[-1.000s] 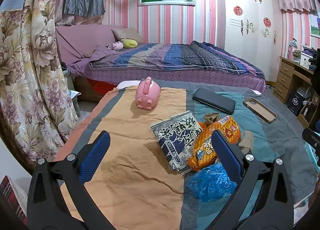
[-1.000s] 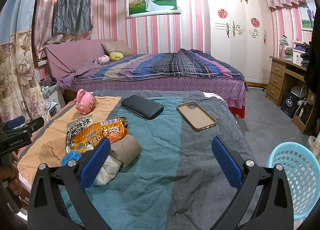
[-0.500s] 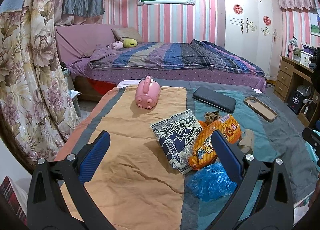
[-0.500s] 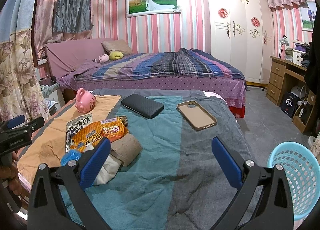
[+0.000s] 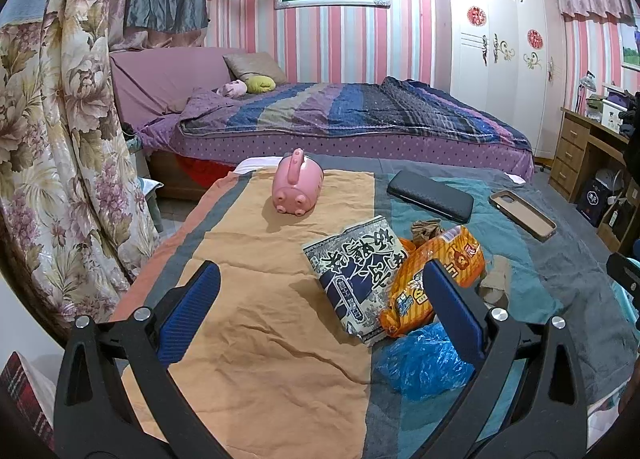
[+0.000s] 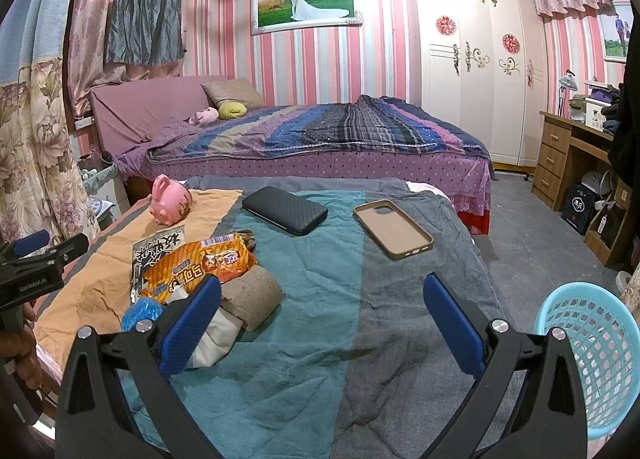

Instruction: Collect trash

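A pile of trash lies on the cloth-covered table: a black-and-white snack bag [image 5: 354, 263], an orange snack bag [image 5: 432, 279], a crumpled blue plastic bag [image 5: 424, 363] and a brown cardboard roll [image 6: 252, 297] beside white tissue [image 6: 212, 343]. My left gripper [image 5: 320, 311] is open and empty, hovering just short of the pile. My right gripper [image 6: 322, 323] is open and empty above the teal cloth, right of the pile. A light blue basket [image 6: 588, 355] stands on the floor at the right.
A pink piggy bank [image 5: 297, 188], a black wallet [image 5: 430, 197] and a tan phone case [image 5: 522, 215] lie further back on the table [image 6: 320, 399]. A bed stands behind, curtains [image 5: 52, 159] at the left, a wooden desk [image 6: 568, 163] at the right.
Almost nothing moved. The right wrist view has shifted very slightly; both grippers stay open.
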Demonstrator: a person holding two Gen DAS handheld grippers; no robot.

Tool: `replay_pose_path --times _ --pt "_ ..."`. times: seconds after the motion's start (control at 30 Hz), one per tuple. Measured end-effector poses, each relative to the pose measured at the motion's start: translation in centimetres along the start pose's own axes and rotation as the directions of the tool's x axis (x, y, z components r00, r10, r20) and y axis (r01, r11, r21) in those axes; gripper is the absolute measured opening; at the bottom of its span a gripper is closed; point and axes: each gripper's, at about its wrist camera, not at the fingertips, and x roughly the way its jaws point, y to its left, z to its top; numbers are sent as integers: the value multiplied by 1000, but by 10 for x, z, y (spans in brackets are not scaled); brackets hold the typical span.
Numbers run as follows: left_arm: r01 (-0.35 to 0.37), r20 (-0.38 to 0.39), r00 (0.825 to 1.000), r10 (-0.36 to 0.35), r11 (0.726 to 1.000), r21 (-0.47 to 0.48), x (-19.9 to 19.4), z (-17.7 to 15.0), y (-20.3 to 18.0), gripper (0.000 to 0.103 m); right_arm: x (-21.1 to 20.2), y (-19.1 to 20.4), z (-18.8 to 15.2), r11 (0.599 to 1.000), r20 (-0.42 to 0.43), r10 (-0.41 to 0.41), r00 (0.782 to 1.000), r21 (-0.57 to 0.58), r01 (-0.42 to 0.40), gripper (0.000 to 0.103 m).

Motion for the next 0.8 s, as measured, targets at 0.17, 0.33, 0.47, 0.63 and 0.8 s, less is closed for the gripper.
replay_pose_path --times 0.17,0.33,0.47,0.63,0.8 --pt "-2 -3 1000 2 1000 -3 0 0 1 98 0 0 0 1000 -6 -1 1000 -1 1 99" --pt "3 -8 1000 -3 1000 -9 2 -1 1 98 0 2 0 1000 -2 2 1000 -5 -2 99" --pt "6 -13 1000 -6 1000 1 3 -1 -2 98 1 3 -1 1000 -6 1 1000 -3 -1 99" --pt "13 -13 1000 -13 1000 16 3 -3 -6 98 1 3 -1 1000 -7 1 1000 -1 -1 99" --pt "17 -16 1000 -17 1000 16 3 -4 -7 98 1 2 -2 1000 -7 1 1000 3 -1 99"
